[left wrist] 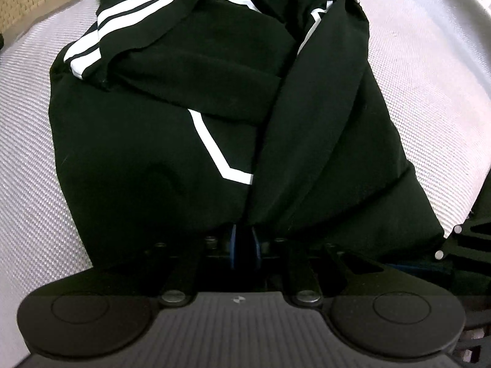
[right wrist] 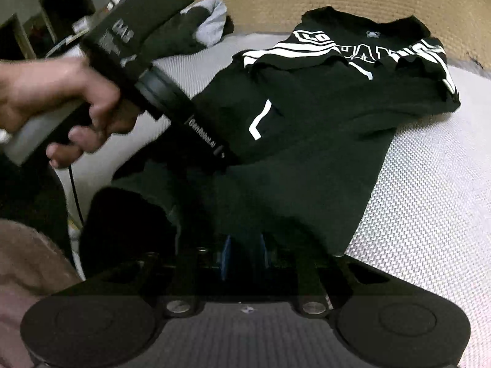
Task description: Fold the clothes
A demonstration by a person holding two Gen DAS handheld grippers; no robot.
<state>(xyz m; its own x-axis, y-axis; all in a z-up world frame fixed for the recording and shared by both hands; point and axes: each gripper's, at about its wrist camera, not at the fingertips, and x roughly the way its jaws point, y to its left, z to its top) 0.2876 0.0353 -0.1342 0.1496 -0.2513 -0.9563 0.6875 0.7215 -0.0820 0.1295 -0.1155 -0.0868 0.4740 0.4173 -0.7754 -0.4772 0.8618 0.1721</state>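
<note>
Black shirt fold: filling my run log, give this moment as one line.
black shirt: sides folded in, on white mat | left gripper: shut on hem | right gripper: shut on hem

A black cotton jersey with white stripes and lettering [right wrist: 322,128] lies partly folded on a white woven mattress [right wrist: 429,214]. At its near hem the right tongs [right wrist: 244,253] pinch dark cloth. A hand [right wrist: 61,101] holds the left tongs [right wrist: 225,158] against the jersey's left side.
</note>
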